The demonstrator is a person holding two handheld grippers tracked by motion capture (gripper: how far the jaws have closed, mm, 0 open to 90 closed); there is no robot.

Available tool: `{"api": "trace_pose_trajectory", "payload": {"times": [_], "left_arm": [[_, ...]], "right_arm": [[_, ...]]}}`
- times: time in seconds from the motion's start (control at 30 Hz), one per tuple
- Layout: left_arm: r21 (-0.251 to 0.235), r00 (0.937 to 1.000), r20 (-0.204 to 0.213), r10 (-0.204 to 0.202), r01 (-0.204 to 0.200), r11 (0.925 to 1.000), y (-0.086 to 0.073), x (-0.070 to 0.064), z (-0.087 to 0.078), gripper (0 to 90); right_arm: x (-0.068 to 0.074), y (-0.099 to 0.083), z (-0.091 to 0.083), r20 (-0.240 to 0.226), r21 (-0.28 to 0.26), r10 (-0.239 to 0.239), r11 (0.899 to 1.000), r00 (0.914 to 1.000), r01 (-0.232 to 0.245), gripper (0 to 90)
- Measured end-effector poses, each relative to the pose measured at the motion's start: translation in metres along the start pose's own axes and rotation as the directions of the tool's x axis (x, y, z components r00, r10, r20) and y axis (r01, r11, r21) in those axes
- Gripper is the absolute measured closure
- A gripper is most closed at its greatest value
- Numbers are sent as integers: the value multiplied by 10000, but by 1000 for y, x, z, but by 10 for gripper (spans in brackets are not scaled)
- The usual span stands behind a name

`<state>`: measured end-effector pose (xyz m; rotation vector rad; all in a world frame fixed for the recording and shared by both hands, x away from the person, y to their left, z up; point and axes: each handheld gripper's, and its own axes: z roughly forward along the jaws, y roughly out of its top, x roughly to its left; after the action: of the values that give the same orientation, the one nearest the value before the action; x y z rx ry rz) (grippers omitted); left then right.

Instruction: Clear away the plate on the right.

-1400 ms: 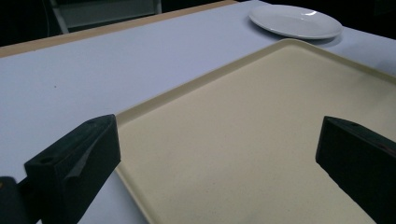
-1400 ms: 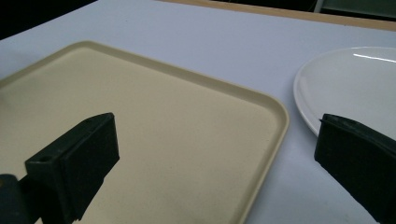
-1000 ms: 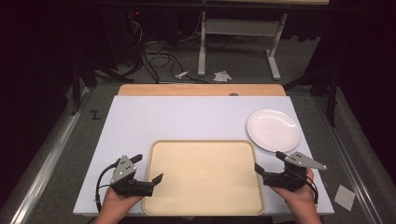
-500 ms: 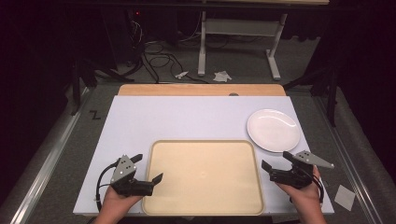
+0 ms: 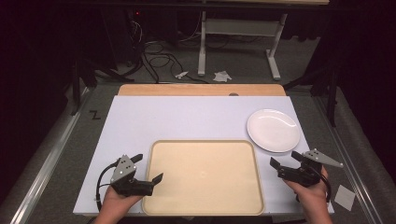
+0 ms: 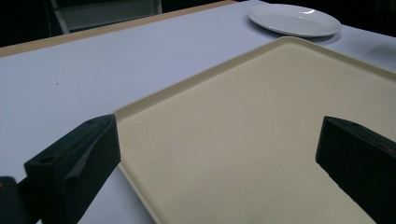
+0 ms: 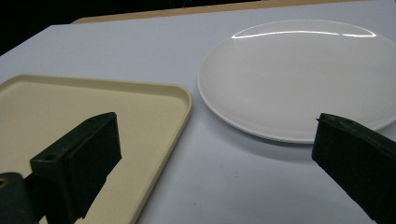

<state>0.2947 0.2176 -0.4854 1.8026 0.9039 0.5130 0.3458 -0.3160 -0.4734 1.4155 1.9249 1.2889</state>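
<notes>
Trays: I count one, a beige tray (image 5: 204,177), lying flat on the white table top (image 5: 187,119) at the near edge, between my two grippers.
Plates: I count one, a white plate (image 5: 273,130), on the table just beyond the tray's far right corner; I see a narrow strip of table between the two.
Grippers: I count two, one in each hand.
Left gripper (image 5: 148,168): jaws spread wide apart, nothing between them; one jaw reaches over the tray's left rim, the other lies outside it over the table.
Right gripper (image 5: 286,159): jaws spread wide apart, nothing gripped; I hold it just right of the tray, near the plate's front edge, which lies between the jaws in the right gripper view.
Cut off: the tray's near edge runs to the bottom of the high view; my forearms leave the frame there.
Hard to make out: I cannot tell whether the left jaw touches the tray surface.
</notes>
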Motion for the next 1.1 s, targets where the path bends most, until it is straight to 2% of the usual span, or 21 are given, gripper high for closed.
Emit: {"api": "trace_pose_trajectory", "payload": {"times": [0.17,0.3,0.37,0.43,0.53,0.63,0.73,0.83,1.0,1.03,1.1], "left_arm": [[12,10000,-2,-25,25,10000,0,1,0,7],[-6,9999,-9,-103,103,9999,1,1,-1,8],[-59,9999,12,-118,119,9999,1,2,-1,8],[-53,9999,42,-115,116,9999,1,2,-1,8],[-33,9997,133,-180,181,9998,1,3,-2,8],[-37,9996,206,-174,175,9998,0,3,-1,8],[33,9995,288,-124,123,9999,0,3,1,8],[21,9995,301,-88,88,10000,0,2,1,7],[-18,9997,252,-72,73,10000,0,0,0,8],[5,9997,249,-73,73,10000,0,0,0,8],[82,9996,259,-103,100,9999,-1,0,1,8]], "right_arm": [[-8,-1,-2,222,69,134,9999,9997,-136,26],[-7,1,-4,224,68,80,9999,9997,-82,32],[-1,8,-3,90,179,1,9998,10000,-3,50],[2,17,1,244,445,-274,9987,9993,263,51],[4,24,7,340,532,-357,9980,9988,338,54],[5,31,22,594,931,-601,9942,9964,544,55],[3,34,30,721,1069,-519,9933,9960,440,59],[-4,38,45,1020,1134,-439,9930,9938,322,71],[-8,36,55,1069,1092,-142,9940,9942,24,71],[-10,35,55,1001,970,-37,9953,9950,-61,71],[-14,33,51,742,709,607,9953,9954,-659,70]]}}
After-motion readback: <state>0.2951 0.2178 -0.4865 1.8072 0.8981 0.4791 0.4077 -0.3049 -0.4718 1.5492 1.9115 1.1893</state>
